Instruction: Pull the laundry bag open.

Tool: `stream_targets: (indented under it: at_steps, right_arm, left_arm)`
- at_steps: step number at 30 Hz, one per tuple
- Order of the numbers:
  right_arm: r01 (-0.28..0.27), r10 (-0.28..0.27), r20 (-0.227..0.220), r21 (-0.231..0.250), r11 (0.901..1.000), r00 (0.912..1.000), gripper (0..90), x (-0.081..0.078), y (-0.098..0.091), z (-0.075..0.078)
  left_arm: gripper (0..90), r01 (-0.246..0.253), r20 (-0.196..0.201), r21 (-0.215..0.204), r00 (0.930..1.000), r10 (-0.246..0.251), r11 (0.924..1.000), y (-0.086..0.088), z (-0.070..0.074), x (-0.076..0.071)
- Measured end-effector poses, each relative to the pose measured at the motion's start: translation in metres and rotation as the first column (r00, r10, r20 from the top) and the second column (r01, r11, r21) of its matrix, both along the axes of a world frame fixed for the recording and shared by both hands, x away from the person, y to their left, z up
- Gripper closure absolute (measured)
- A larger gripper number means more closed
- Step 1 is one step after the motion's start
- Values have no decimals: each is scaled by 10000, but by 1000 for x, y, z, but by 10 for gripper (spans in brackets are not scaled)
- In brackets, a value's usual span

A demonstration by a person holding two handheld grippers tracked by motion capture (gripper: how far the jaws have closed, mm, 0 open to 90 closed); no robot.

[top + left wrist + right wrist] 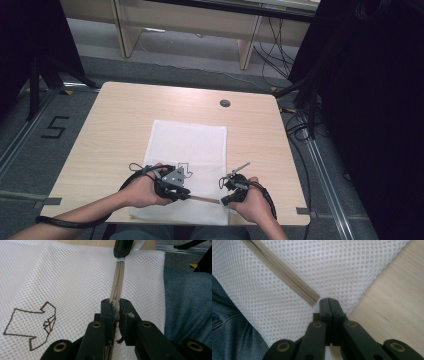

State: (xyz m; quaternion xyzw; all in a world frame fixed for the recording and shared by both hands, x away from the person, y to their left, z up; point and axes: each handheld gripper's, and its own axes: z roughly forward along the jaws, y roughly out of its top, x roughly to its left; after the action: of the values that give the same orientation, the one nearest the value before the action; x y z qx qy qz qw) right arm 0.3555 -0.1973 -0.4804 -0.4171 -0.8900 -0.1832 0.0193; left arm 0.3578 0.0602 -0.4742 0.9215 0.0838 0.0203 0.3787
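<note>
A white mesh bag (187, 145) lies flat on the table, with a beige zipper (205, 199) running along its near edge. My left gripper (189, 196) is shut on that zipper (119, 277); the left gripper view shows the jaws (115, 305) pinching the beige strip. My right gripper (222, 201) is shut at the zipper's right end. In the right gripper view its jaws (328, 301) are pressed together on the bag's edge where the zipper (284, 271) stops. The two grippers stand a short way apart, with the zipper stretched between them.
A brown outline print (32, 327) marks the mesh near my left gripper. The wooden table (115, 130) has a round cable hole (225, 103) at the back. The person's jeans (187, 305) sit just past the near edge. Dark stands and cables flank the table.
</note>
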Motion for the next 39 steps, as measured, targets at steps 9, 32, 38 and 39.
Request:
stream_targets:
  at_steps: [9,32,38,39]
  right_arm:
    - [-41,41,19,-30,10000,10000,900,0,0,0]
    - [-37,37,9,-24,10000,10000,900,0,0,0]
    - [-44,44,11,-32,10000,10000,900,0,0,0]
    - [129,-130,-90,-143,9998,9999,900,-1,1,1]
  left_arm:
    - [818,47,-21,-3,10000,-47,10000,1,-1,0]
    - [818,-140,-5,-21,9999,140,9999,9,-1,1]
    - [818,-86,67,84,9999,86,9999,9,0,1]
    - [818,-43,77,20,10000,42,10000,10,0,1]
